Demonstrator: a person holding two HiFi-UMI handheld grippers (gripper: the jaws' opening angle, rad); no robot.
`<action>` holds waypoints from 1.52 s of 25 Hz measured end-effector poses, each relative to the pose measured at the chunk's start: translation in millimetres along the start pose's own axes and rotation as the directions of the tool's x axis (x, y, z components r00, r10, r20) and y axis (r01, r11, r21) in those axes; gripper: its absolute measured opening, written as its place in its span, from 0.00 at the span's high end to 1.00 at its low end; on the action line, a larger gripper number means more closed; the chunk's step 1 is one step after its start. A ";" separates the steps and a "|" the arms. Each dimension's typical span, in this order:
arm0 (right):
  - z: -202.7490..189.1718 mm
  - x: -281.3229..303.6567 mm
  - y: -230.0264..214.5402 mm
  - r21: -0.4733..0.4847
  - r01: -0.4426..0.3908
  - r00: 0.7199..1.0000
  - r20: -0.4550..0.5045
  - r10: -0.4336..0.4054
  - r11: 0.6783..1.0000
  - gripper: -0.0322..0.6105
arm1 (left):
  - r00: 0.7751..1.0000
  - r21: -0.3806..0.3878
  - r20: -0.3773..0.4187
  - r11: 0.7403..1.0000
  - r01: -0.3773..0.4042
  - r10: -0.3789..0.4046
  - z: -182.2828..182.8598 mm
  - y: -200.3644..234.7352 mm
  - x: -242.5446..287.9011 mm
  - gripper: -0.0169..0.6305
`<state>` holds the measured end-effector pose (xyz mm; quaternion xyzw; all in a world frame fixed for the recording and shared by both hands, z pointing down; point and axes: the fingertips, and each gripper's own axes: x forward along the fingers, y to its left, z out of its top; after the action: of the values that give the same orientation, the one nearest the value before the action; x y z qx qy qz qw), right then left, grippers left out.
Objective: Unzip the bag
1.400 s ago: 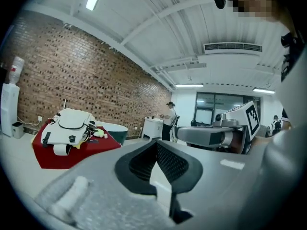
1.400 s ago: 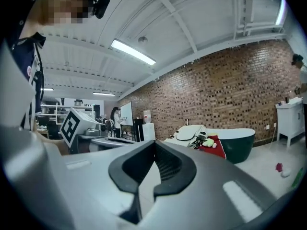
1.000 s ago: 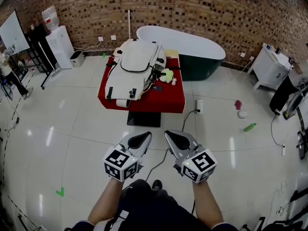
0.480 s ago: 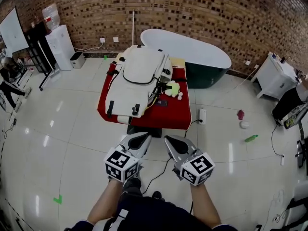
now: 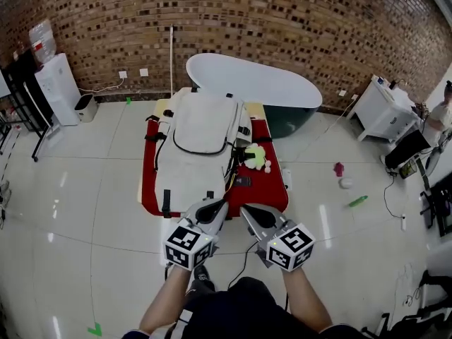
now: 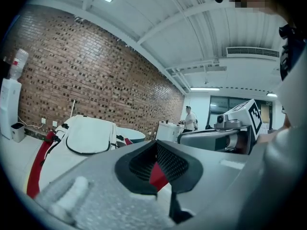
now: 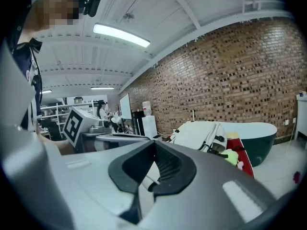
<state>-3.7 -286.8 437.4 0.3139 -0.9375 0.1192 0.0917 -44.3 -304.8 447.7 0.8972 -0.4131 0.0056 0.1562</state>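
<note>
A large white bag (image 5: 200, 143) with a dark zip line lies flat on a red-covered table (image 5: 265, 193), just ahead of me. It also shows in the left gripper view, bag (image 6: 88, 134), and in the right gripper view, bag (image 7: 199, 134). My left gripper (image 5: 211, 208) is held over the table's near edge, short of the bag, jaws shut and empty. Beside it my right gripper (image 5: 252, 215) is also shut with nothing in it. Both point toward the bag without touching it.
A green plush toy (image 5: 256, 157) and a small dark item lie on the table right of the bag. A white bathtub (image 5: 247, 83) stands behind the table, a white cabinet (image 5: 385, 108) at right, a water dispenser (image 5: 53, 83) at left. A cable runs under me.
The table and bag have come much closer and lower in the head view as I walked toward them. Both grippers stay shut and side by side.
</note>
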 end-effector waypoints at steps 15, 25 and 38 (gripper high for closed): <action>-2.5 105.6 -100.5 -0.087 0.046 0.993 -0.103 -0.055 0.995 0.94 | 0.994 -0.006 -0.087 0.998 -0.068 0.067 -9.1 110.1 49.7 0.97; -18.5 171.0 -178.5 -0.142 0.020 0.982 -0.182 -0.046 0.990 0.85 | 0.964 0.022 -0.222 0.989 -0.145 0.146 -29.4 166.4 90.9 0.97; -87.5 249.3 -239.5 -0.346 -0.004 0.842 -0.507 -0.183 0.938 0.79 | 0.936 -0.018 -0.332 0.992 -0.125 0.112 -56.6 215.9 85.0 0.97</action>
<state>-45.1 -589.0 622.2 0.2924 -0.8657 0.0365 0.4047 -142.1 -483.2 572.8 0.8538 -0.4344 0.1574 0.2399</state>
